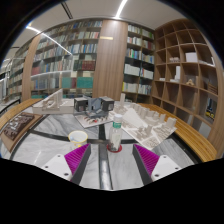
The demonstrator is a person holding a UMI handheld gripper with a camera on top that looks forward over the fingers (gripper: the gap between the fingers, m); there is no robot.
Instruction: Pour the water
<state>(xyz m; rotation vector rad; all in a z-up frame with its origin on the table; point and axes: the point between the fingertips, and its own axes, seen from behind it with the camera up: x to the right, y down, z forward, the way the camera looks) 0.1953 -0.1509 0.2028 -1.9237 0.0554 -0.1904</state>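
Spreading tongs (pixel 112 160) face a bottle (pixel 116 132) on marble table (pixel 50 148).

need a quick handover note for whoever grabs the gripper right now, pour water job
Gripper: open, holding nothing, fingers wide apart over the table.
Bottle: upright on the table, just ahead of the fingers, roughly midway between them, red cap on.
Cup: white, on the table left of the bottle, ahead of the left finger.
Done: nothing grasped; cup contents cannot be seen.
Left: take the bottle, then pour into the cup.
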